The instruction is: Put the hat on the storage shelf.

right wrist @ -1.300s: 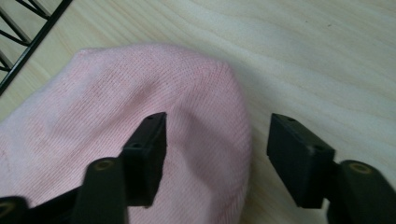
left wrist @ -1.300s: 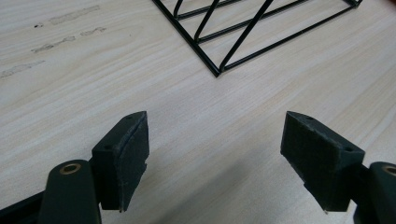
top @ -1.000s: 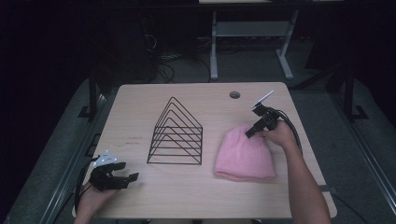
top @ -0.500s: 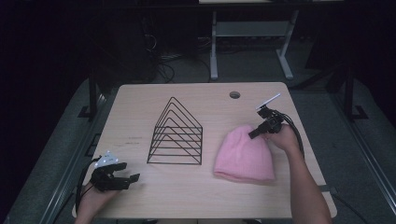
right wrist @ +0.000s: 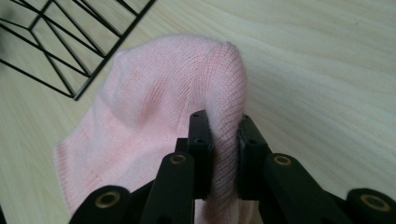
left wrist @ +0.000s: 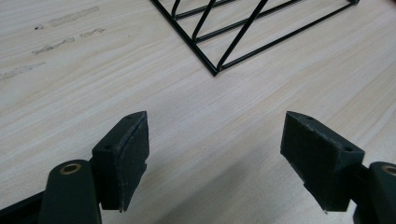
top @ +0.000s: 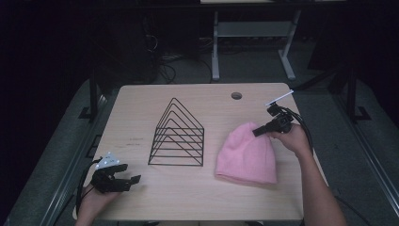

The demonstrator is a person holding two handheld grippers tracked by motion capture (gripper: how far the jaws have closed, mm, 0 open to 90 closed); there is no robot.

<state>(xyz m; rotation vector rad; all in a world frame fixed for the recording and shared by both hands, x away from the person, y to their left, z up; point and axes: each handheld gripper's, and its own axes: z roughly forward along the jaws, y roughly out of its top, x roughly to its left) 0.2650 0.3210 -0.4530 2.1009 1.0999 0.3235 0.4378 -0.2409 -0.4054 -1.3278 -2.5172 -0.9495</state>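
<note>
Pink knit fabric is pinched between the pads of the right gripper (right wrist: 223, 135), whose jaws have just been closing on the crown of the pink beanie (top: 247, 155) (a fold is raised there). That beanie is spread on the table (top: 141, 113), right of the black wire rack (top: 178, 134) and apart from it. At the near left corner, the left gripper (top: 134, 181) is held wide, with nothing between its jaws.

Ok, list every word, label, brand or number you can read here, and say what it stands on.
None can be read.
Table: faint dark smudges near the wire rack, no letters.
Pink beanie, pinched in the right gripper: no tag or logo in sight.
Left gripper: plain black pads, unmarked.
</note>
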